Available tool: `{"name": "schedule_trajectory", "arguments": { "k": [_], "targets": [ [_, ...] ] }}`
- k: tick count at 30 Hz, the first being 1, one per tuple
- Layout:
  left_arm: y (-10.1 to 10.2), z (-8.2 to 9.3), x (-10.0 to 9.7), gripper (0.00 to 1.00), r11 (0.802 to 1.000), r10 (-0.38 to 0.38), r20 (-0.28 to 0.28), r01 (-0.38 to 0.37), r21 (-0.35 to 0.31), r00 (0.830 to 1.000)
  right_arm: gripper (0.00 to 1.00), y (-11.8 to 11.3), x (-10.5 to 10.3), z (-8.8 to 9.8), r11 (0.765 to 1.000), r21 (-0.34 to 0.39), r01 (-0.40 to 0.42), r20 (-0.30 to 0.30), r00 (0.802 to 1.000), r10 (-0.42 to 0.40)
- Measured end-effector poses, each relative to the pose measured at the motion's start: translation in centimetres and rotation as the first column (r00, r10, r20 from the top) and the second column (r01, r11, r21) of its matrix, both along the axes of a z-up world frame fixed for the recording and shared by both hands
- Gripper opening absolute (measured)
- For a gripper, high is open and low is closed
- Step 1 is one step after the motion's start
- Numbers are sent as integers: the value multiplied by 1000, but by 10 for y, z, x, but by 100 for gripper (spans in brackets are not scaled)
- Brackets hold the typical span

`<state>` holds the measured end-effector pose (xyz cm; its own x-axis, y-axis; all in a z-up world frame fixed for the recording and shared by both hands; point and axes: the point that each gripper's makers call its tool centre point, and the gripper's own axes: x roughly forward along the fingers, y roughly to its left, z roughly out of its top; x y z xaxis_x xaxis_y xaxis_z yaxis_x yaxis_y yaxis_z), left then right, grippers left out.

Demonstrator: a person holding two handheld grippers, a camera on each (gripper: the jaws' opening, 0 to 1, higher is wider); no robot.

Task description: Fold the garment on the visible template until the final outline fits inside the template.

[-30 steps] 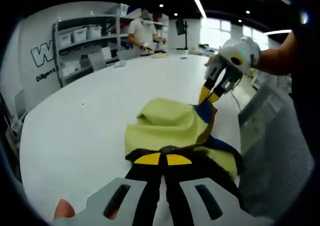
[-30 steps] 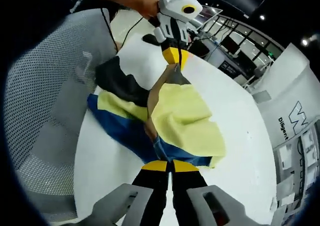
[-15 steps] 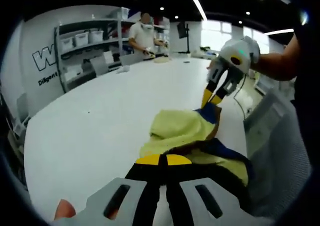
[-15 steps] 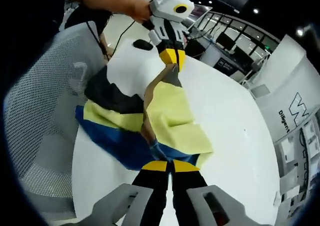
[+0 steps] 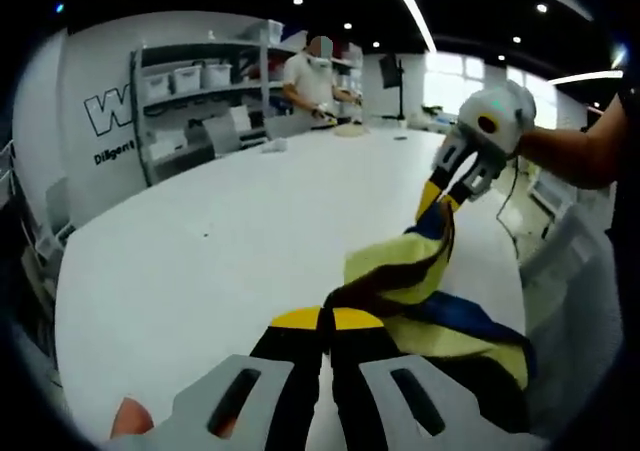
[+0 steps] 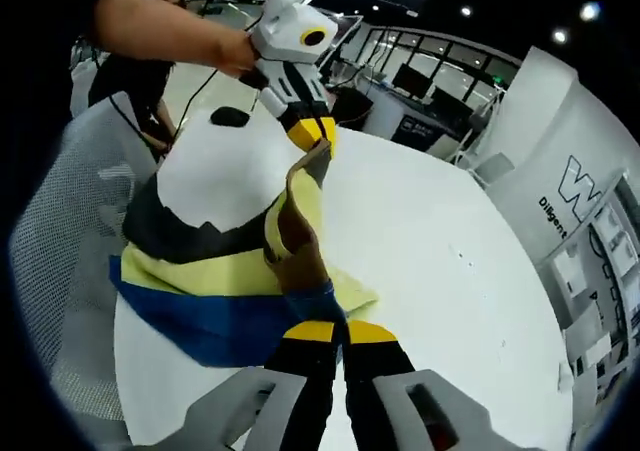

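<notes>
Both grippers pinch the garment, stretched between them over the white tabletop.

In the left gripper view, the left gripper (image 5: pixel 326 319) has its fingers pressed together on one end of the yellow, blue and black garment (image 5: pixel 420 281); the cloth runs up and right to the right gripper (image 5: pixel 437 193), whose fingers clamp the other end. In the right gripper view, the garment (image 6: pixel 215 271) drapes over the tabletop (image 6: pixel 430 261) edge, its long axis running between the right gripper (image 6: pixel 328 331) and the left gripper (image 6: pixel 312 134). A mesh chair (image 6: pixel 70 241) stands beside the tabletop.

White surface (image 5: pixel 220 231), shelving with bins (image 5: pixel 190 81) behind it, person (image 5: pixel 315 76) at far end, mesh chair (image 6: pixel 60 261) beside surface.
</notes>
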<state>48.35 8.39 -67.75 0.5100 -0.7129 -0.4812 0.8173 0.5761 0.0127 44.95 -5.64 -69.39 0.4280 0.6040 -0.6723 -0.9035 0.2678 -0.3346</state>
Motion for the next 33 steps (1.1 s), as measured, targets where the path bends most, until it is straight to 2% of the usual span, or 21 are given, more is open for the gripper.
{"name": "schedule_trajectory", "arguments": {
  "k": [15,33],
  "targets": [
    [9,-5,55,0,997,72,-19,-71,13,997,0,-3,54,2,997,17,70,-17,997,-70],
    [-3,-23,117,0,994,64,-43,-59,91,997,0,-23,125,-17,988,-4,154,-77,985,-153]
  ]
}}
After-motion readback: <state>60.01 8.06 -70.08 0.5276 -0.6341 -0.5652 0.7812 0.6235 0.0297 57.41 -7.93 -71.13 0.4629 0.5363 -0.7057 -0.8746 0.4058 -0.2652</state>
